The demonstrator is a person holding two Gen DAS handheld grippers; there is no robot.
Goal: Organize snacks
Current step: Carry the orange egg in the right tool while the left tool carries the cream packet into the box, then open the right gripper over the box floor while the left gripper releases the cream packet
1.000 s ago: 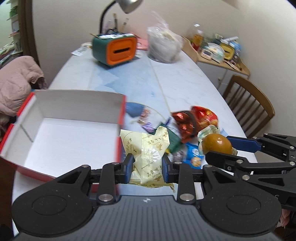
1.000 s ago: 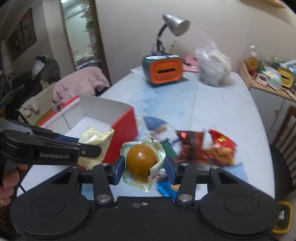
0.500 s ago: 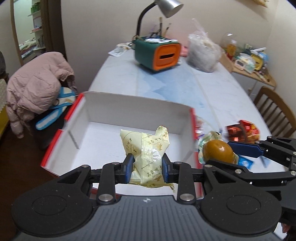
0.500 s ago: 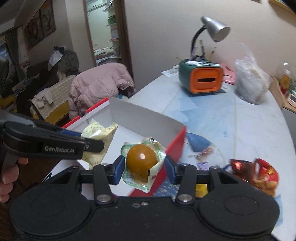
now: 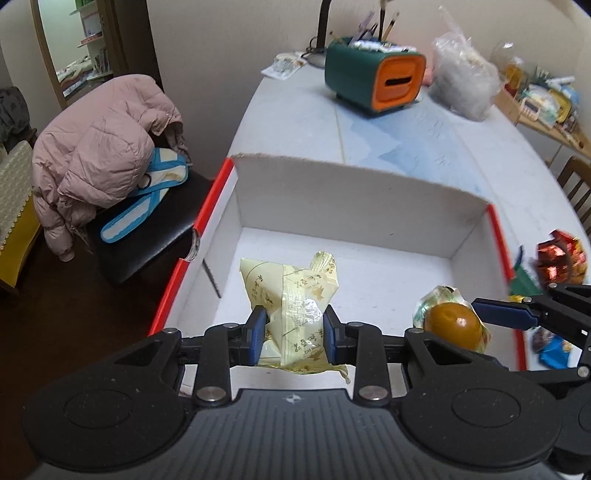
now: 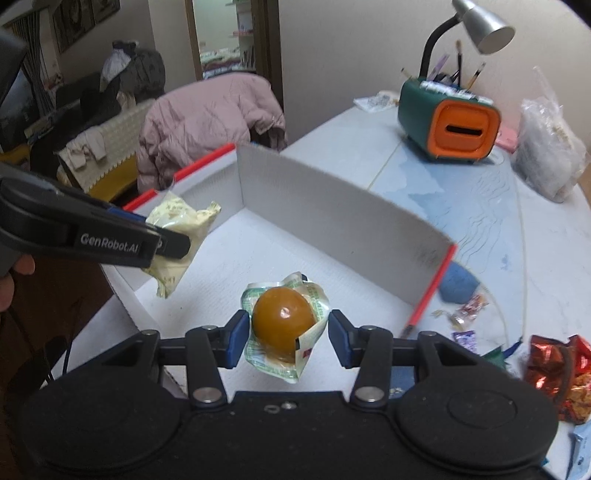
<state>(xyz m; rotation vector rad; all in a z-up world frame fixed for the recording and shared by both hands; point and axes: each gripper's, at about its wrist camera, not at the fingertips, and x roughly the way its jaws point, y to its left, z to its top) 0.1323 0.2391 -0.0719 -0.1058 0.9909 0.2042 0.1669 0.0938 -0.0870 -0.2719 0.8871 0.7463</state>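
Observation:
A white cardboard box [image 5: 351, 192] with red outer sides lies open on the table; its inner wall [image 6: 332, 218] also shows in the right wrist view. My left gripper [image 5: 293, 334] is shut on a pale yellow snack packet [image 5: 291, 295] and holds it above the box floor, near the left side. My right gripper [image 6: 284, 338] is shut on a round brown snack in a clear green-printed wrapper [image 6: 282, 319], also over the box floor. Each view catches the other gripper: the right gripper [image 5: 476, 325] with the brown snack [image 5: 452, 325], and the left gripper [image 6: 173, 240] with the yellow packet [image 6: 177, 221].
Loose snacks, among them red foil packets [image 6: 554, 369], lie on the table right of the box. A green and orange pen holder [image 5: 373, 83], a desk lamp [image 6: 484, 29] and a plastic bag [image 5: 461, 85] stand at the far end. A pink jacket [image 5: 103, 140] drapes a chair left of the table.
Both grippers have carried their snacks leftward from the snack pile to over the box and a little lower. Their grips have not changed.

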